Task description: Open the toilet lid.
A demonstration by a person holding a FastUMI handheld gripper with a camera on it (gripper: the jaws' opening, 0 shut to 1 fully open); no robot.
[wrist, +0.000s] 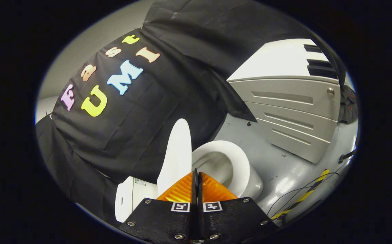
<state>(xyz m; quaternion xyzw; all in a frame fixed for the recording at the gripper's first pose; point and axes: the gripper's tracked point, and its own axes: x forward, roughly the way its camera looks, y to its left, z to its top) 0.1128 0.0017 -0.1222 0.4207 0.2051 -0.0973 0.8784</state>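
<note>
A white toilet stands on the grey floor, seen tilted. Its lid [176, 154] is raised and stands upright over the cistern [132, 196]. The seat and bowl [228, 162] lie uncovered just beyond my fingers. My gripper [197, 176] is shut, its two fingers pressed together with nothing between them. The fingertips sit just in front of the lid's lower edge and the bowl's rim, and I cannot tell whether they touch either.
A grey cabinet [290, 112] with ribbed panels and a small lock stands beyond the bowl. Thin cables and a yellow-black striped strip [304, 195] lie on the floor [277, 169] beside the toilet. The black booth cloth [141, 112] hangs behind the lid.
</note>
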